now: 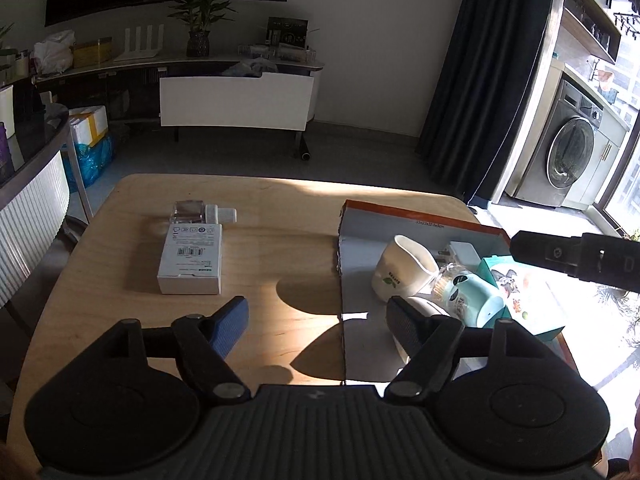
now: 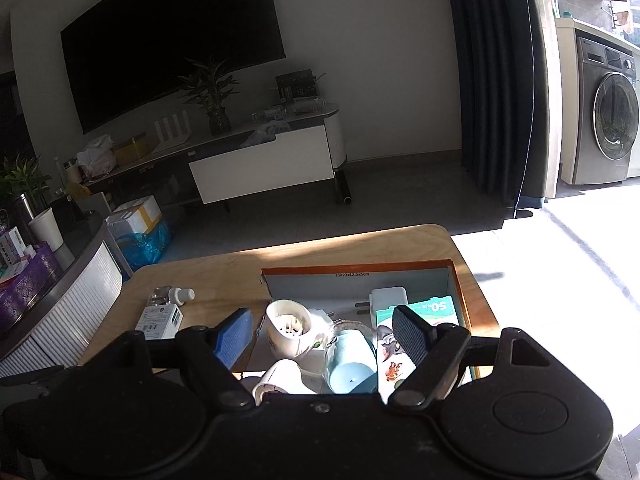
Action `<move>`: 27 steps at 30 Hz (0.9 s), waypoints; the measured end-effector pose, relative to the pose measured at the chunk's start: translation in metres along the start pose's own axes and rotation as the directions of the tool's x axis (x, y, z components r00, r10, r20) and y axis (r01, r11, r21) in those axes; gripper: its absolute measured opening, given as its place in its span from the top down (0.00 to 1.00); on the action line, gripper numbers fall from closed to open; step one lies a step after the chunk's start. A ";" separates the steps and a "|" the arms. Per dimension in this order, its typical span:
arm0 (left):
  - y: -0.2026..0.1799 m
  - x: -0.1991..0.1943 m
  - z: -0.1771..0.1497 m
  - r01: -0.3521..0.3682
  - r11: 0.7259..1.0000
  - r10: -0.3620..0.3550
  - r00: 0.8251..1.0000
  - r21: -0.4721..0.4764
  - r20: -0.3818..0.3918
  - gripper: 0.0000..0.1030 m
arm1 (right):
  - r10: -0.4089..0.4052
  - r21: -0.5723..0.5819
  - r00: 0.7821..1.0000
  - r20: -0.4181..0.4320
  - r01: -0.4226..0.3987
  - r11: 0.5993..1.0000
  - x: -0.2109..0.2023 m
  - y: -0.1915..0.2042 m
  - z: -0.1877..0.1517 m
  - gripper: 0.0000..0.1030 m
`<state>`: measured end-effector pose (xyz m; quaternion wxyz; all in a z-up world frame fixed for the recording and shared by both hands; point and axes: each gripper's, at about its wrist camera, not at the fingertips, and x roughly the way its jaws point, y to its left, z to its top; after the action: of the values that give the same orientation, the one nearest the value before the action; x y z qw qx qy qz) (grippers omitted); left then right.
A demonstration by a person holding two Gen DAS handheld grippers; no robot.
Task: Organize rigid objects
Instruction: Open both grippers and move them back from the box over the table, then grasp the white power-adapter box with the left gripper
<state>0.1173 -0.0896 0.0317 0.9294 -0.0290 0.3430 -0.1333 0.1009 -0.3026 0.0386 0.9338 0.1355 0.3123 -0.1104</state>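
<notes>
A white carton (image 1: 191, 258) and a clear bottle with a white cap (image 1: 204, 213) lie on the wooden table (image 1: 260, 248), left of an orange-rimmed cardboard box (image 1: 420, 218). The box holds a white cup (image 1: 402, 270), a light blue candle jar (image 1: 474, 294), a white plug (image 1: 460, 254) and a cartoon card box (image 1: 516, 280). My left gripper (image 1: 318, 316) is open and empty above the table by the box's left wall. My right gripper (image 2: 322, 336) is open and empty above the box (image 2: 360, 270), over the cup (image 2: 288, 326) and jar (image 2: 352, 364). The carton (image 2: 158, 320) and bottle (image 2: 172, 295) lie to its left.
A TV console (image 1: 236, 98) with a plant stands across the floor. A ribbed white counter (image 1: 32, 208) stands left of the table. Dark curtains and a washing machine (image 1: 568, 156) are on the right. The right gripper's body (image 1: 576, 258) reaches in over the box.
</notes>
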 end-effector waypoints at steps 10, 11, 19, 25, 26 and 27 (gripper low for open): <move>0.060 0.033 0.011 -0.151 0.987 0.150 0.988 -0.054 -0.027 0.18 | 0.058 -0.051 0.997 -0.048 -0.060 0.997 0.017 0.035 -0.008 0.11; 0.063 0.039 0.013 -0.159 0.986 0.158 0.987 -0.048 -0.029 0.18 | 0.063 -0.055 0.997 -0.054 -0.066 0.996 0.019 0.038 -0.009 0.11; 0.077 0.098 0.027 -0.193 0.981 0.193 0.978 0.006 -0.079 0.18 | 0.089 -0.078 0.992 -0.093 -0.096 0.992 0.036 0.054 -0.013 0.11; 0.081 0.120 0.030 -0.208 0.978 0.209 0.976 0.021 -0.062 0.25 | 0.100 -0.082 0.988 -0.116 -0.110 0.991 0.050 0.061 -0.014 0.11; 0.081 0.120 0.030 -0.201 0.979 0.202 0.978 0.027 -0.050 0.35 | 0.101 -0.081 0.988 -0.119 -0.111 0.991 0.052 0.063 -0.014 0.11; 0.080 0.119 0.031 -0.191 0.981 0.192 0.981 0.033 -0.035 0.42 | 0.102 -0.080 0.987 -0.122 -0.112 0.990 0.054 0.064 -0.014 0.11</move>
<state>0.2418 -0.0453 -0.0313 0.9315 0.0206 0.3598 -0.0490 0.1539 -0.2449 0.0067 0.9234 0.1178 0.3633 -0.0383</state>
